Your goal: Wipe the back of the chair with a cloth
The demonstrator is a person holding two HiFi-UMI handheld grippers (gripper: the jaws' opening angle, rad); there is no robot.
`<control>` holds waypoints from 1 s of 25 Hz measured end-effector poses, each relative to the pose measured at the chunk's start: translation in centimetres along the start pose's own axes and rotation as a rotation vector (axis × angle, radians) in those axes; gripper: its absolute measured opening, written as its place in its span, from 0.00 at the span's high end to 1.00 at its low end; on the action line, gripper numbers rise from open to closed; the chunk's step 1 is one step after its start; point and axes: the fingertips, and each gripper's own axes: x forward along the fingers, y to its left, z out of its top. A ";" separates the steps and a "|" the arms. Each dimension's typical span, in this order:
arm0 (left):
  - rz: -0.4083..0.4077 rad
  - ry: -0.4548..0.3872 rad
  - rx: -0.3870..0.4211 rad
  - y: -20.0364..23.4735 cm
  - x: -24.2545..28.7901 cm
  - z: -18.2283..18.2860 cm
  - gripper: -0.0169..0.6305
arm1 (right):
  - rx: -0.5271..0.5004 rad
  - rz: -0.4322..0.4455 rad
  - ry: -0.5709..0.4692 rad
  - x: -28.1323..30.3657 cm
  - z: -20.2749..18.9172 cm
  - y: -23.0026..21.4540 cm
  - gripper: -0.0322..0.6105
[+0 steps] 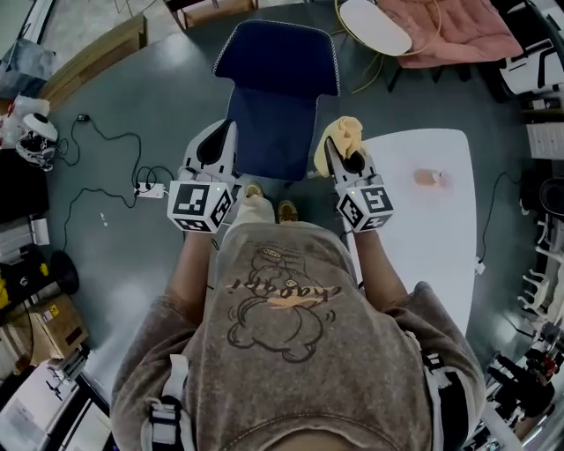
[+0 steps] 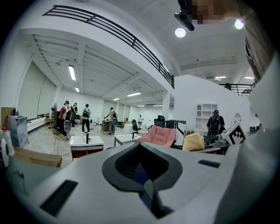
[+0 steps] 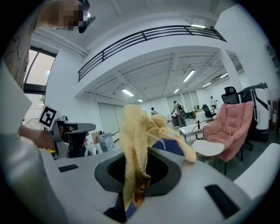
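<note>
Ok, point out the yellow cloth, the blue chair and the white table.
yellow cloth (image 3: 133,144), right gripper view, the fold hanging above the jaws.
blue chair (image 1: 278,57), head view, its darker upper panel.
white table (image 1: 423,229), head view, bare top.

A grey floor (image 1: 115,106) is seen, with a power strip (image 1: 148,189) laid on it at the left. A white table (image 1: 441,229) is set at the right. A pink seat (image 1: 458,31) is placed at the far right, with a round white table (image 1: 374,25) just beside it. A wooden crate (image 1: 92,57) is placed at the far left. White walls (image 2: 194,89) are topped by a black railing (image 2: 113,29). The white ceiling is lit by strip lights (image 2: 72,72). More desks and people (image 2: 86,117) are seen far off.
</note>
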 end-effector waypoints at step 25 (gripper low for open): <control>-0.090 0.028 -0.033 7.7 13.8 -9.1 0.96 | 0.014 -0.121 -0.034 12.6 -5.9 -6.1 0.84</control>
